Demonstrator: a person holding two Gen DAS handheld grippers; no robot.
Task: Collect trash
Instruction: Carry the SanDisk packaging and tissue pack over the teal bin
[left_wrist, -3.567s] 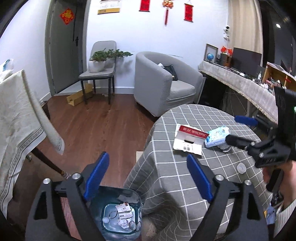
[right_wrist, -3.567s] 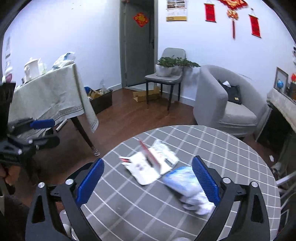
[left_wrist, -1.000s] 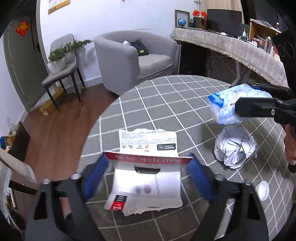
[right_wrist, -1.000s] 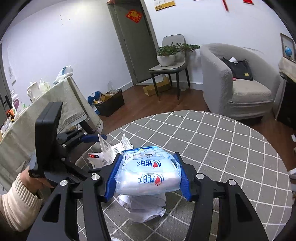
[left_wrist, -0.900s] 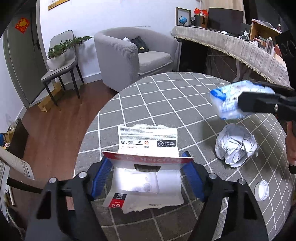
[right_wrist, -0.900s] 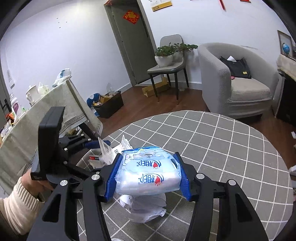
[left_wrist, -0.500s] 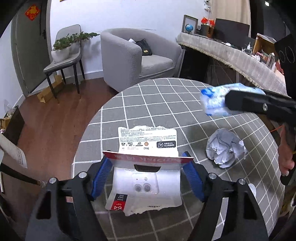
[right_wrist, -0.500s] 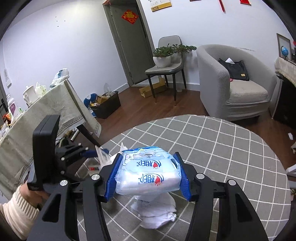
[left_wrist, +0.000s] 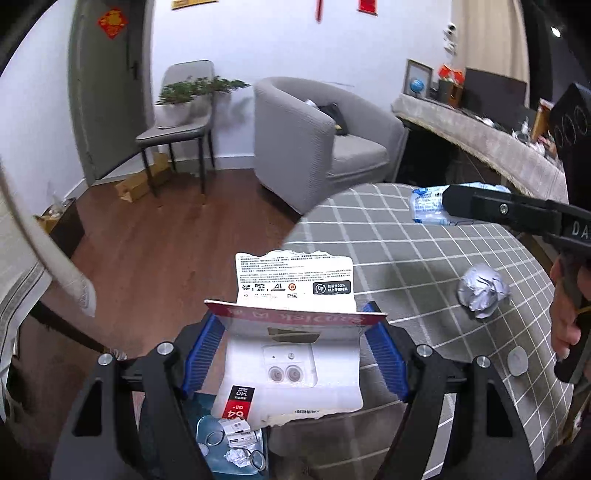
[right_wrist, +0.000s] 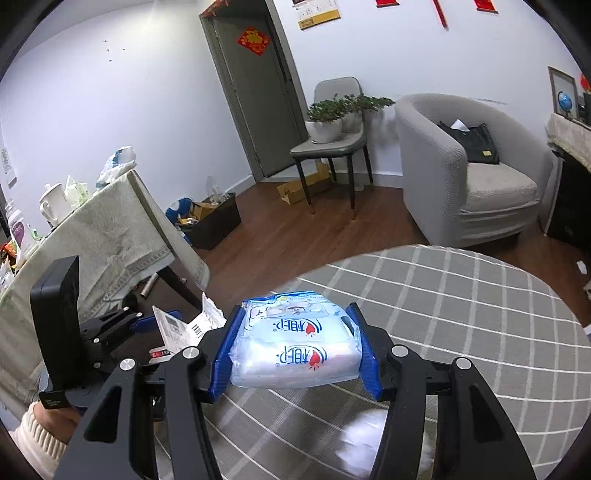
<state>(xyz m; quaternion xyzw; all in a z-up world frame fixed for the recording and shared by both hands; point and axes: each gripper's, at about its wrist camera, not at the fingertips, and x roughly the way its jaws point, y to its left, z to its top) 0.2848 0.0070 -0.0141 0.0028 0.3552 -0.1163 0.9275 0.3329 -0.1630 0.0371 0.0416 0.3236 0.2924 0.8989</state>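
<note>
The left gripper (left_wrist: 293, 354) holds torn memory-card packaging (left_wrist: 291, 354) clamped between its blue jaws, raised over the edge of the round checked surface (left_wrist: 424, 251), above a blue trash bin (left_wrist: 236, 443) on the floor. The right gripper (right_wrist: 295, 354) has its jaws pressed on a blue-and-white tissue pack (right_wrist: 295, 350), lifted off the surface. A crumpled paper ball (left_wrist: 482, 291) and a small white disc, perhaps a cap (left_wrist: 517, 362), lie on the cloth.

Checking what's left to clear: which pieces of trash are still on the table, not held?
The crumpled paper ball and the small white cap; the card package and tissue pack are clamped in grippers.
</note>
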